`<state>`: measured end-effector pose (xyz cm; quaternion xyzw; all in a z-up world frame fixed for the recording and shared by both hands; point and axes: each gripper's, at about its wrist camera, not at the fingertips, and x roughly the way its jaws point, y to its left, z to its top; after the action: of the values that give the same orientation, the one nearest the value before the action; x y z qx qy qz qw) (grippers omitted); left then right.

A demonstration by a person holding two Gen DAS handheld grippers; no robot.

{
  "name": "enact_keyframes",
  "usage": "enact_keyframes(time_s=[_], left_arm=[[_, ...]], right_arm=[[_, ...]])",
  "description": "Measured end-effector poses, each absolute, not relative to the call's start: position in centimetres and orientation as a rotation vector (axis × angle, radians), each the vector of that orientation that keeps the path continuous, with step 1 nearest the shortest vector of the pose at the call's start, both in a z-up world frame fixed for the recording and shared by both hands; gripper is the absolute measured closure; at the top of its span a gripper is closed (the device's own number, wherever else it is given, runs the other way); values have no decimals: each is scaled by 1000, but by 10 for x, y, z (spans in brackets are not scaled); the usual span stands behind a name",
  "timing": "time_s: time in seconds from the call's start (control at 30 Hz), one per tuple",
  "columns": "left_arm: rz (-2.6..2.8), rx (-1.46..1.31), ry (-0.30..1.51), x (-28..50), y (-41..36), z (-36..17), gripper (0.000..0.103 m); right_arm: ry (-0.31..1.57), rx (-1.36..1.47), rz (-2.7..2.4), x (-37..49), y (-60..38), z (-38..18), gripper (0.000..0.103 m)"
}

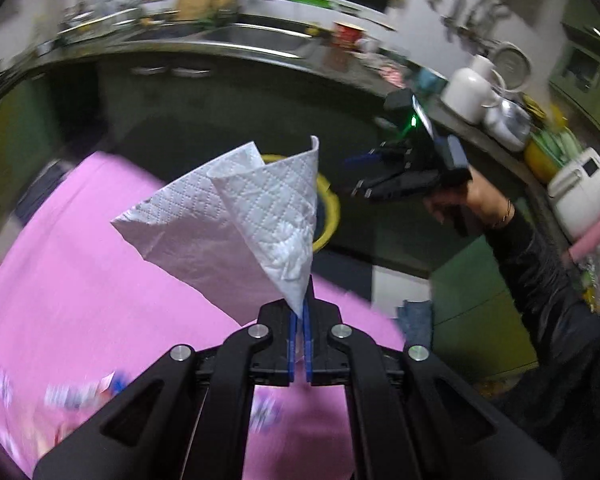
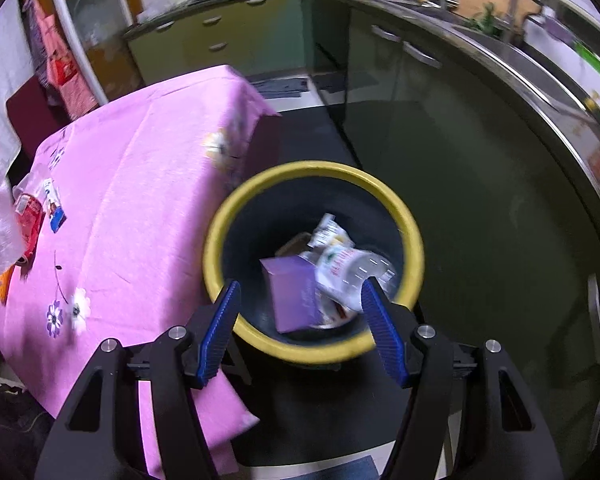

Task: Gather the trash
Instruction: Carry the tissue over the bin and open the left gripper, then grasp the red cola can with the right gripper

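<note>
i am gripping the paper towel [image 1: 236, 216] in my closed left gripper [image 1: 300, 320], centre frame. my right gripper [image 2: 300, 320] is hanging open and empty over the yellow-rimmed bin [image 2: 414, 248]. next step, in my judgement: carrying the towel to the bin and releasing.

so the table's got a pink cloth [image 2: 140, 168] with flower prints, and near its far left edge there's a red wrapper [image 2: 28, 216] lying just beside a small blue and white packet [image 2: 54, 206], plus an orange scrap [image 2: 2, 284] at the edge. the yellow-rimmed bin [image 2: 220, 240] stands on the dark floor [image 2: 480, 220] right beside the table
</note>
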<state>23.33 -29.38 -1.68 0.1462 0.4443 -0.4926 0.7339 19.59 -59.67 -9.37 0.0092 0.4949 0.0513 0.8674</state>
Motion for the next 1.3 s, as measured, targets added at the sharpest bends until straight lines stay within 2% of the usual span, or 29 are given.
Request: enact_keyframes(time_s=[0.27,0.57,0.6,0.63,0.67,0.7,0.73,0.87,1.03,1.2,1.3], left_arm=[[-1128,425,1027,294,-432,-69,100],[-945,544,1207,349,-492,-165,99],[-927,574,1220,350,-496,-174,89],[-915,591,1226,350,-496,-177,68],[-897,606,1221,350,-496,-179,57],[-885,615,1210,348,-494,-179,42],[-878,623,1191,345,-492,-175,40],[-883,592,1150,338,-474,-148,40],[-912,476,1059,307,-423,-80,39],[-833,332,921,258,-325,-17,30],[-761,267,872,231,-266,-3,24]], right_arm=[[1053,90,44,163,-649,-109,40],[1054,126,26,147,-675,-114,40],[1053,127,26,146,-676,-114,40],[1053,130,26,145,-677,-114,40],[1055,131,28,145,-676,-115,40],[1057,129,29,145,-674,-114,40],[1058,125,28,145,-673,-114,40],[1049,121,27,144,-669,-108,40],[1021,97,44,139,-654,-93,40],[1007,53,75,133,-624,-75,36],[1005,16,116,137,-597,-65,36]])
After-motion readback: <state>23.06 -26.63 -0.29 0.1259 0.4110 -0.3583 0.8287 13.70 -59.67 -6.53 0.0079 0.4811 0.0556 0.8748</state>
